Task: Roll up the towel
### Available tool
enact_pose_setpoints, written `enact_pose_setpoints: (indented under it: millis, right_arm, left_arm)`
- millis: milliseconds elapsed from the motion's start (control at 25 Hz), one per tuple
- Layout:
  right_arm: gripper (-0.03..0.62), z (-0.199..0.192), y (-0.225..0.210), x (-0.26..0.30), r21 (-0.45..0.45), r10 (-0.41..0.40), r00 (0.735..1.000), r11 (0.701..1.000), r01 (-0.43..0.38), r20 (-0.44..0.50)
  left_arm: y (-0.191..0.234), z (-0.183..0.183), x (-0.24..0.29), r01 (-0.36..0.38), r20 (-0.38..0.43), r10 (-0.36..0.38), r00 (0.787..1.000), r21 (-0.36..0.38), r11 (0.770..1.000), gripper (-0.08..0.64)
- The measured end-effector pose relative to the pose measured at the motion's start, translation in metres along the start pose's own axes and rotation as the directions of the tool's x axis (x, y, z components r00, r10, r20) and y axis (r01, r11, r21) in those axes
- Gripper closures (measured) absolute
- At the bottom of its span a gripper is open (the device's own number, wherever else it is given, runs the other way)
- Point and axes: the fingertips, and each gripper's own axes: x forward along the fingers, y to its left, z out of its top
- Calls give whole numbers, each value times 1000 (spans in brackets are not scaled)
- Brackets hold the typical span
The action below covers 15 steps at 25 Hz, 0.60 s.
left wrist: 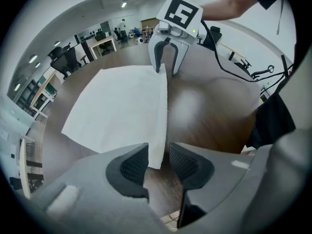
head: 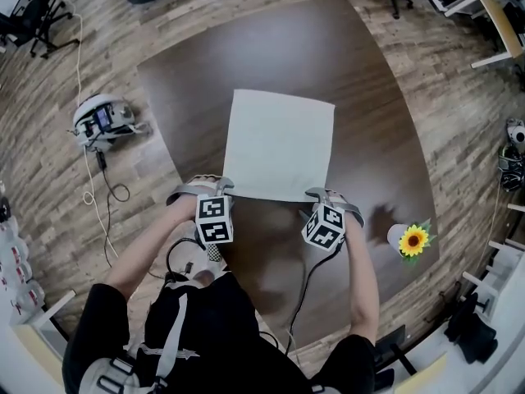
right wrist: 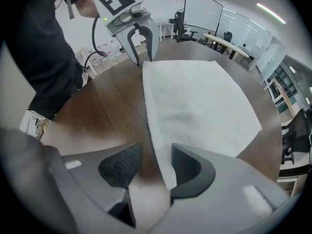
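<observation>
The left tool [head: 203,189] and right tool [head: 332,197], jaws apart, each straddle a near corner of the towel [head: 280,142], which lies flat and unrolled on the bench [head: 369,97], so by my reckoning all the rolling remains.

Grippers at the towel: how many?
2. The left gripper stands over the near-left corner of the flat white cloth towel, the right gripper over its near-right corner; each has its jaws apart around the towel's edge.
</observation>
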Motion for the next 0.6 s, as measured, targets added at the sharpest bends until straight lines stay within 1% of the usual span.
enact_pose_setpoints:
  millis: [200, 400, 600]
  right_arm:
    - [405, 1, 0, 2, 10, 28, 999, 1000, -28, -16]
    - [407, 0, 0, 3, 6, 45, 998, 999, -44, -49]
    - [427, -1, -1, 4, -9, 41, 996, 999, -42, -85]
  left_arm:
    - [-3, -6, 14, 34, -50, -34, 998, 13, 999, 415]
    - [-4, -6, 16, 72, -59, -73, 996, -14, 997, 416]
    - [-3, -5, 16, 80, -74, -81, 994, -10, 997, 422]
